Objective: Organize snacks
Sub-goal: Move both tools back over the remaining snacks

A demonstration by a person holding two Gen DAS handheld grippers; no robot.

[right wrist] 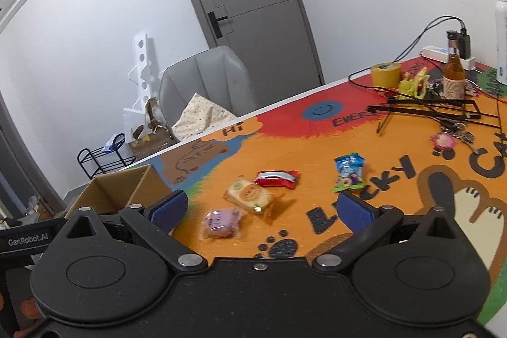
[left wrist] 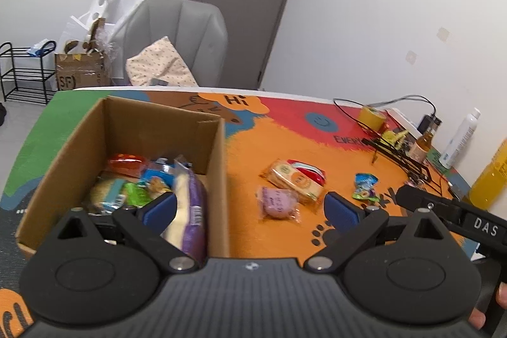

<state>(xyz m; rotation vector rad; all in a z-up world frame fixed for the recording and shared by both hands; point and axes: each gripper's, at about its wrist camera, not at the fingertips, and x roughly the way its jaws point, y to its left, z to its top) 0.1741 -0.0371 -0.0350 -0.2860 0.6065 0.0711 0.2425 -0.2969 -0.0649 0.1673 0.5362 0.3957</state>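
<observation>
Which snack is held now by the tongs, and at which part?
None. The left tongs and right tongs are both open and empty.

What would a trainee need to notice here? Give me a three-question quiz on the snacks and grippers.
1. True or false: the cardboard box already holds snacks.
2. How many snack packets lie loose on the table mat? A) two B) four C) six
3. Fill in: the packet nearest the right gripper is coloured ____.

Key:
1. True
2. B: pink packet, cracker packet, red packet, blue-green packet
3. Pink
</observation>
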